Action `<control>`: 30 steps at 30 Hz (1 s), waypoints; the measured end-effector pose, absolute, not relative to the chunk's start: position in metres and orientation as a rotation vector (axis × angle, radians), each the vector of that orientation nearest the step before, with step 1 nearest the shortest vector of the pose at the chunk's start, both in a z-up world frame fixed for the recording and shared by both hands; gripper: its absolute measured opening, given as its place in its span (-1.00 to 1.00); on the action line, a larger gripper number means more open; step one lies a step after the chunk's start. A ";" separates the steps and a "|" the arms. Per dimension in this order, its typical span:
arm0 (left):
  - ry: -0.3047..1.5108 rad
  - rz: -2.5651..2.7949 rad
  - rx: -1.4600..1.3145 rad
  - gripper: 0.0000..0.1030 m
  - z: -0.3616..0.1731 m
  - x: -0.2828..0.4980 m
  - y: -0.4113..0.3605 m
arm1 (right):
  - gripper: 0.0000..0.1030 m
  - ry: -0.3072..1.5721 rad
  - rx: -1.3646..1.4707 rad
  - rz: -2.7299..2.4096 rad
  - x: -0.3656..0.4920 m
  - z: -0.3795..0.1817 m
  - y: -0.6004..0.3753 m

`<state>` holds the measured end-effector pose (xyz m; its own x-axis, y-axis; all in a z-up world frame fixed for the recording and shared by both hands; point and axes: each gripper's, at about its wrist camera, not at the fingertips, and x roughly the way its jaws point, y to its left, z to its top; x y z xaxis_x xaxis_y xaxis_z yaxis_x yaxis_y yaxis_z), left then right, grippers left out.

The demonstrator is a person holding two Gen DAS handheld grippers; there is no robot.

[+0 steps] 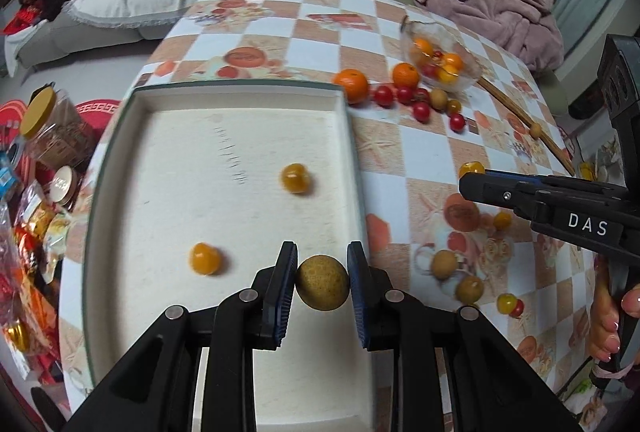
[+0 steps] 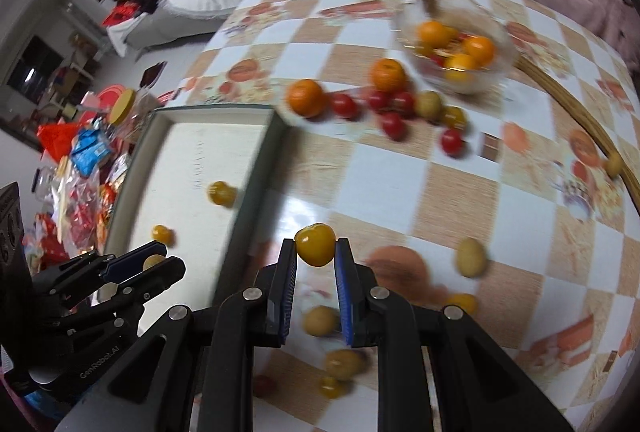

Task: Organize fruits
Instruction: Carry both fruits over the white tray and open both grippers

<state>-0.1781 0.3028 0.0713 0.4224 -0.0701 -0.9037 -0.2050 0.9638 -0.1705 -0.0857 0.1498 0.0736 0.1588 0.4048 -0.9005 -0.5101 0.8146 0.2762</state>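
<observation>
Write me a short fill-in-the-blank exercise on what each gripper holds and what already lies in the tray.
1. The left gripper is shut on a round ____ longan.
2. The right gripper grips a small ____ tomato.
3. The shallow white rectangular tray holds ____ yellow tomatoes on its floor.

Missing words: brown; yellow; two

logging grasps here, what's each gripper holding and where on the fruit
The left gripper pinches a tan longan across its middle, over the white tray. The right gripper pinches a yellow cherry tomato by its sides, above the table.
</observation>
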 end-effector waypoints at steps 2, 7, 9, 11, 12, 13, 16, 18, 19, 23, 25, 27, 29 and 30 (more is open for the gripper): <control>1.132 0.110 -0.282 -0.47 0.071 -0.185 0.315 | -0.60 1.251 -0.117 0.682 -0.090 0.074 0.165; 1.135 0.179 -0.305 -0.47 0.066 -0.204 0.344 | -0.60 1.261 -0.158 0.749 -0.102 0.071 0.207; 1.138 0.207 -0.315 -0.47 0.061 -0.212 0.356 | -0.60 1.272 -0.167 0.774 -0.106 0.068 0.221; 1.145 0.237 -0.326 -0.47 0.056 -0.220 0.367 | -0.59 1.285 -0.181 0.794 -0.110 0.064 0.235; 1.149 0.248 -0.328 -0.47 0.053 -0.223 0.371 | -0.59 1.291 -0.188 0.803 -0.111 0.061 0.242; 1.157 0.264 -0.332 -0.47 0.049 -0.226 0.376 | -0.59 1.297 -0.195 0.810 -0.111 0.058 0.249; 1.180 0.298 -0.336 -0.47 0.039 -0.232 0.385 | -0.60 1.307 -0.221 0.825 -0.112 0.050 0.267; 1.191 0.313 -0.337 -0.47 0.034 -0.235 0.390 | -0.59 1.307 -0.242 0.834 -0.112 0.046 0.279; 1.193 0.317 -0.335 -0.47 0.032 -0.236 0.392 | -0.59 1.307 -0.250 0.837 -0.112 0.044 0.284; 1.213 0.327 -0.318 -0.47 0.024 -0.236 0.393 | -0.59 1.316 -0.286 0.845 -0.112 0.034 0.301; 1.217 0.332 -0.306 -0.47 0.022 -0.236 0.392 | -0.57 1.324 -0.301 0.844 -0.113 0.029 0.307; 1.230 0.329 -0.300 -0.46 0.020 -0.236 0.390 | -0.57 1.331 -0.312 0.840 -0.114 0.024 0.310; 1.229 0.327 -0.280 -0.46 0.020 -0.236 0.388 | -0.57 1.339 -0.322 0.833 -0.114 0.020 0.311; 1.229 0.326 -0.270 -0.45 0.020 -0.236 0.387 | -0.57 1.342 -0.325 0.831 -0.114 0.018 0.312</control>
<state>-0.2363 0.3873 0.0197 0.2991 0.0977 -0.9492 -0.3855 0.9223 -0.0266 -0.1138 0.3125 0.0184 0.0011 0.3408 -0.9401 -0.6900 0.6807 0.2459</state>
